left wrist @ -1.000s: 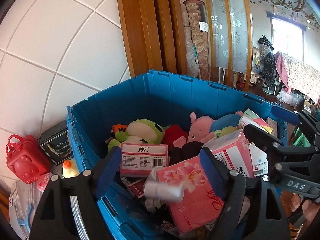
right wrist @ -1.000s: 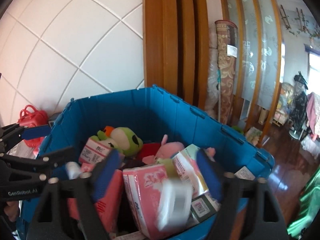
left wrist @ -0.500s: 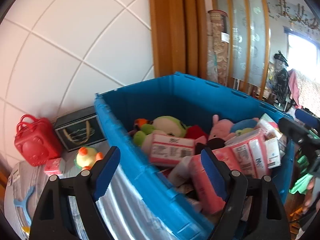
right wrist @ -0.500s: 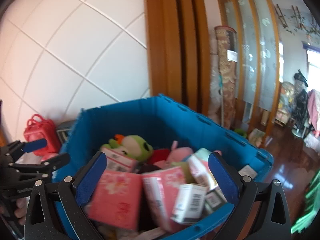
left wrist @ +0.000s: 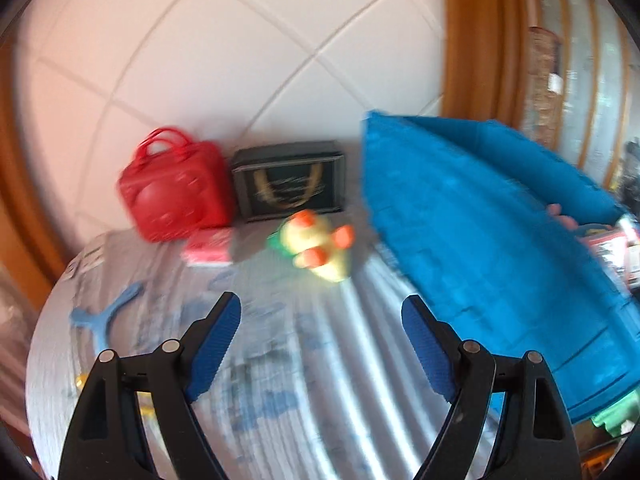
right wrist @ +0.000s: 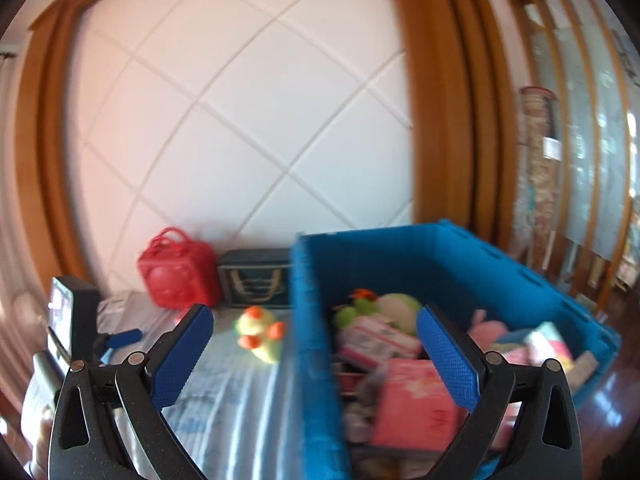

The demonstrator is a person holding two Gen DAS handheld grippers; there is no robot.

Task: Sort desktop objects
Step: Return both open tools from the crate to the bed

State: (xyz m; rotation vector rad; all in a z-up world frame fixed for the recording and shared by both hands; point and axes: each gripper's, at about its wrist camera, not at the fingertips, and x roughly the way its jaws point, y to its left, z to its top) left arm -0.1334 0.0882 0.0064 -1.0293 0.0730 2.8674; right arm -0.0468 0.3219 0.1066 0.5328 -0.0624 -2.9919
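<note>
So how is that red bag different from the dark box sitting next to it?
The red bag is bright red with rounded corners and loop handles on top; the dark box is near black, square-edged, with no handles showing. The bag's front bears a raised round shape, while the box's front carries a gold design, too blurred to read. Both stand upright against the white wall, side by side on the table.

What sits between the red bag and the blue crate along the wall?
A dark box with a gold emblem stands between the red bag and the blue crate. The left wrist view shows it best; the right wrist view shows it too.
</note>
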